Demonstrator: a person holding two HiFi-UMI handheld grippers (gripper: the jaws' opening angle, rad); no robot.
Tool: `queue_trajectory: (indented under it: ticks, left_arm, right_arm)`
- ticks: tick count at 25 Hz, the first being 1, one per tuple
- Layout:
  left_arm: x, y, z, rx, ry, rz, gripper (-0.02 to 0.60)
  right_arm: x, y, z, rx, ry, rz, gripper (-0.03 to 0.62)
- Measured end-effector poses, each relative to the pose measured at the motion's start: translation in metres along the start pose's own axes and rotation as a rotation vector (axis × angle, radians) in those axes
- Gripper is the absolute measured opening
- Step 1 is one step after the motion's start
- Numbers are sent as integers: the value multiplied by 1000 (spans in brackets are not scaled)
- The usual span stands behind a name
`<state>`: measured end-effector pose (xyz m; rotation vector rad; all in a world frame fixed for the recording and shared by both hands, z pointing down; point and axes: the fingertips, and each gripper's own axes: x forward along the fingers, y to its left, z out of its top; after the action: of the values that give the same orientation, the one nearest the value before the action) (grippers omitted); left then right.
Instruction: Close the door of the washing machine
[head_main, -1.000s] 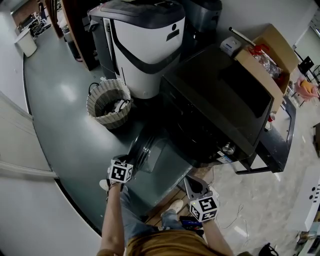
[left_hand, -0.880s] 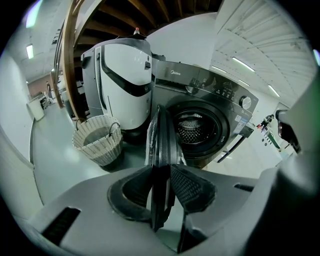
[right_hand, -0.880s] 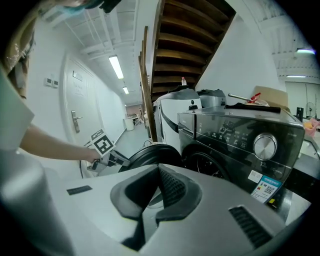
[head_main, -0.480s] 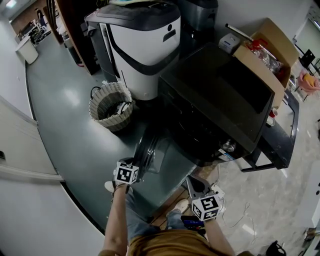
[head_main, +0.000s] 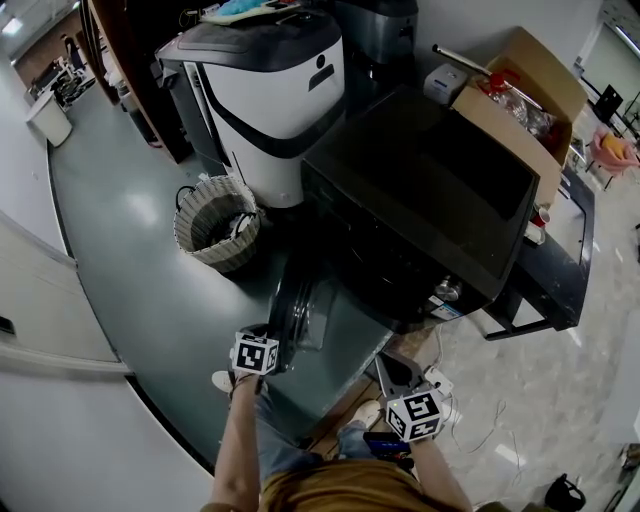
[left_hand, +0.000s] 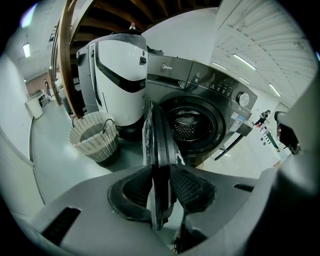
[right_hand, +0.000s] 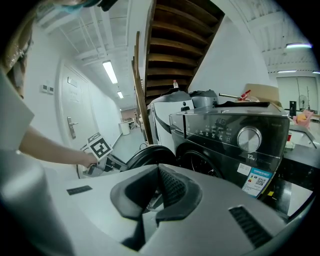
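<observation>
Because it is swung wide, the round door (left_hand: 159, 135) stands upright, its free edge pointing away from the washing machine (left_hand: 215, 95). The left gripper (left_hand: 161, 172) pinches that black, glossy rim between its pads. The right gripper (right_hand: 157, 172) is closed and empty. Behind the door, the drum opening is uncovered.

Head view overhead, gripper views low (washer (head_main: 420, 190) in all)
</observation>
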<state>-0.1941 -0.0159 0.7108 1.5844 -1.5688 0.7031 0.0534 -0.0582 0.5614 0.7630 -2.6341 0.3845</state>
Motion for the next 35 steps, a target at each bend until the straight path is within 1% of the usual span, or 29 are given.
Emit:
queue_trajectory:
  ticks: [10, 20, 35]
  left_arm:
    - [8, -31, 2, -15, 9, -43, 132]
    - [16, -67, 8, 5, 24, -87, 143]
    - [32, -117, 23, 3, 29, -163, 164]
  right_arm:
    - [-17, -15, 2, 9, -19, -28, 12]
    - [-31, -32, -2, 34, -36, -66, 11]
    - [-56, -67, -7, 75, -53, -134, 11]
